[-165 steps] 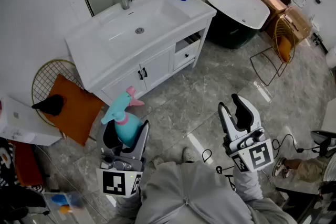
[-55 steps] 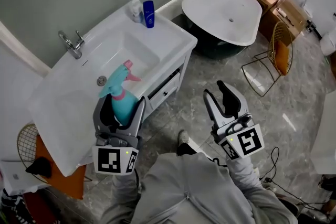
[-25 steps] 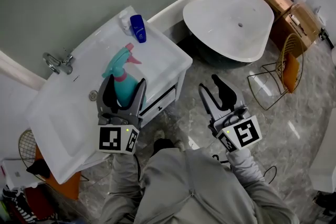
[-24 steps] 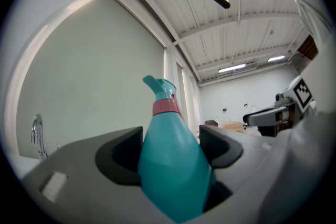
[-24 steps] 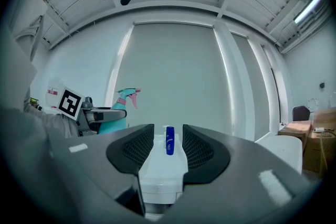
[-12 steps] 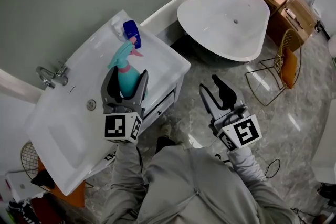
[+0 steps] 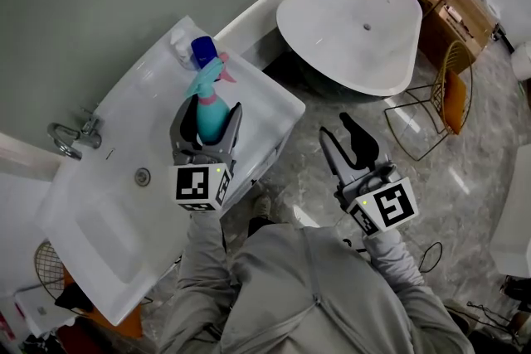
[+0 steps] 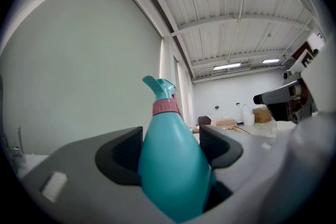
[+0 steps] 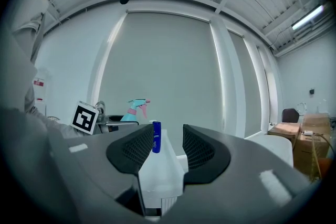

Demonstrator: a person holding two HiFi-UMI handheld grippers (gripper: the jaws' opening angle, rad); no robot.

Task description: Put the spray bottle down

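Spray bottle [image 7: 209, 105] sits upright, clamped between the left gripper's [image 7: 207, 116] jaws over the counter [image 7: 270, 99], with a blue bottle [image 7: 202, 52] at its 12 o'clock. The right gripper [image 7: 338, 128], at 3 o'clock, holds nothing, jaws partly apart

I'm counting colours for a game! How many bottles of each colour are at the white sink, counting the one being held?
teal spray bottle: 1
blue bottle: 1
white bottle: 1
Total: 3 bottles
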